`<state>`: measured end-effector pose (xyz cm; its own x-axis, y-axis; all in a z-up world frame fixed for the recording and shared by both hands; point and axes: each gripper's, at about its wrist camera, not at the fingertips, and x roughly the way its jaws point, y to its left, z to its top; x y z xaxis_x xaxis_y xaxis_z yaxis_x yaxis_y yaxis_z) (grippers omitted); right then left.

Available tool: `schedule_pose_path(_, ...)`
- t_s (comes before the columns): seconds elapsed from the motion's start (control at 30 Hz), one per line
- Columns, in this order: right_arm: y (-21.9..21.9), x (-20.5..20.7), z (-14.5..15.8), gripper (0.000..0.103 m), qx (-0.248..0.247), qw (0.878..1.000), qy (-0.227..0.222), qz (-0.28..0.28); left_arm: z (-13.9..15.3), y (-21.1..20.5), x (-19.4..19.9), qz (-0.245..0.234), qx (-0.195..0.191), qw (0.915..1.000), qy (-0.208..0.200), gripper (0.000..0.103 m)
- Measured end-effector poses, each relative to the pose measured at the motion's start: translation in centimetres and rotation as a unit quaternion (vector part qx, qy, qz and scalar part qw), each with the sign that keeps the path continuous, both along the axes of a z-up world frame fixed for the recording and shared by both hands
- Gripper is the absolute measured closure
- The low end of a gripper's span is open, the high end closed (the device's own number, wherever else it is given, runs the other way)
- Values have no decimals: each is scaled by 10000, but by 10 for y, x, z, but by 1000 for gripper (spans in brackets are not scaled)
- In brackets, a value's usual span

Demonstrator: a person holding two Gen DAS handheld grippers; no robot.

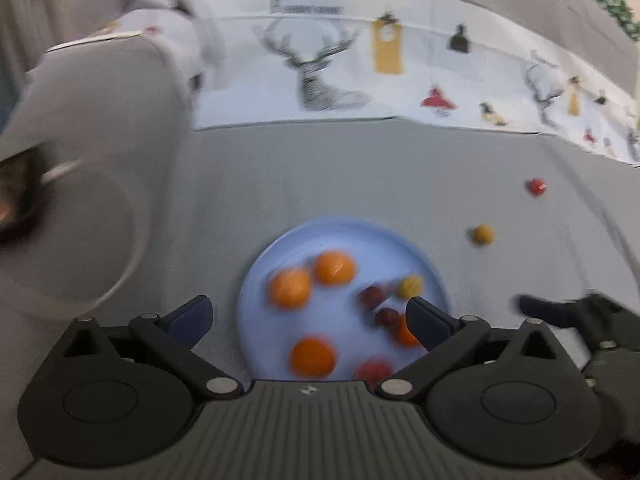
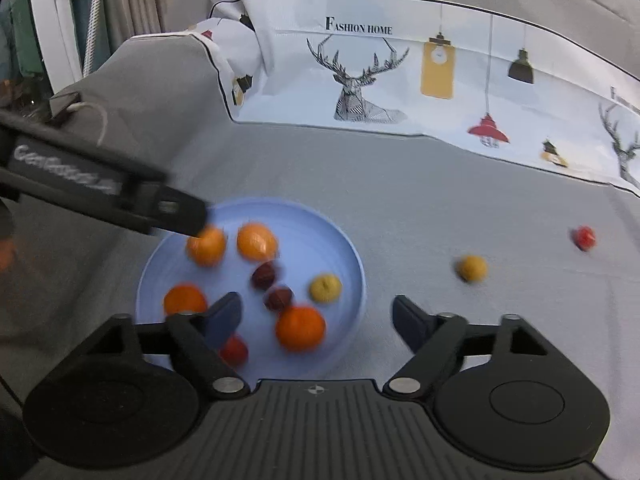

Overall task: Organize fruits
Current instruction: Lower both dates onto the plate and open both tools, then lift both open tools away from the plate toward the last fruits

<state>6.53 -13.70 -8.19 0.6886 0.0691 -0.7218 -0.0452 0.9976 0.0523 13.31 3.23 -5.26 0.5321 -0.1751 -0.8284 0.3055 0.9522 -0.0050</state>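
A light blue plate [image 1: 340, 232] [image 2: 348, 256] on grey cloth holds several oranges [image 1: 312, 357] [image 2: 300, 328], dark red fruits [image 2: 265, 275], a small yellow fruit [image 1: 411, 286] [image 2: 325, 288] and a red one [image 2: 234, 351]. A yellow fruit [image 1: 482, 235] [image 2: 472, 268] and a red fruit [image 1: 535, 186] [image 2: 584, 237] lie loose on the cloth to the right. My left gripper [image 1: 310, 316] is open and empty above the plate; it also shows in the right wrist view [image 2: 192, 220] over the plate's far left. My right gripper [image 2: 318, 316] is open and empty over the plate's near right edge.
A white printed cloth [image 2: 400, 76] with deer and lamps lies across the back. A grey cushion or armrest [image 1: 100, 100] rises on the left. Grey cloth [image 2: 500, 208] spreads to the right of the plate.
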Motion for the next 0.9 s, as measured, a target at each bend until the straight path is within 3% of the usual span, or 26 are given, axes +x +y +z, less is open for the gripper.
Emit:
schedule_pose_path(0.2,1,-68,20,8,205,9992,337,7,10,33,-69,404,308,9984,266,0)
schedule_pose_path(0.37,14,-110,52,5,-16,9998,-193,-31,12,48,-112,482,454,9971,382,0)
schedule_pose_path(0.6,22,-154,83,4,-135,9971,-749,-64,43,47,-154,325,315,9988,-199,0)
schedule_pose_path(0.9,30,-189,103,2,-340,9921,-1206,-45,63,46,-186,279,128,9978,-589,0)
